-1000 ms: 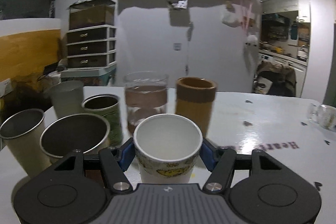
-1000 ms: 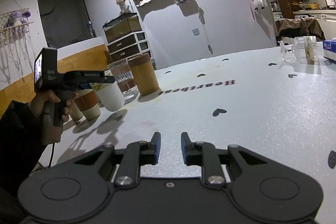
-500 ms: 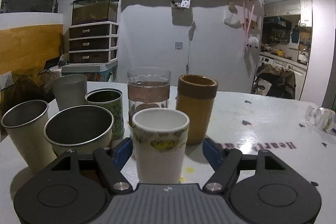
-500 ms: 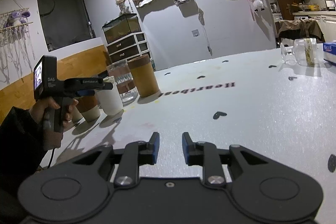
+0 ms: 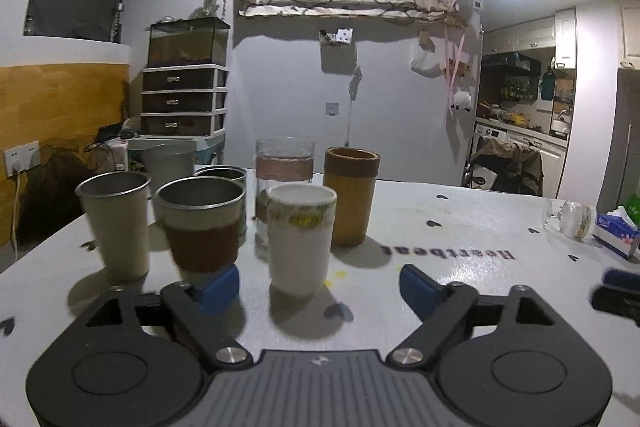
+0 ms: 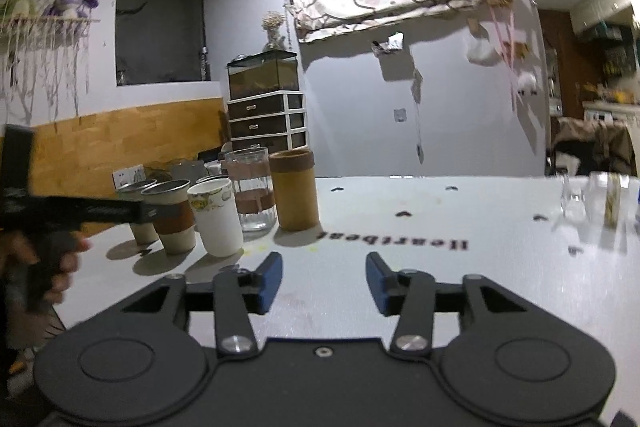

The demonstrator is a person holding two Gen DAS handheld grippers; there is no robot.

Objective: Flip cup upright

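The white cup [image 5: 301, 239] carries a yellow, seemingly floral band; the white table [image 5: 460, 227] has dark hearts.

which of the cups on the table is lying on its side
The clear glass cup far off to the right, beside the tissue pack, lies on its side. The clustered cups, including the white paper cup, all stand upright.

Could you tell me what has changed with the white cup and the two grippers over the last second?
The left gripper set the white cup upright on the table, opened its jaws and drew back. The right gripper opened its jaws wider and swung toward the glass cup lying on its side. The other cups stayed put.
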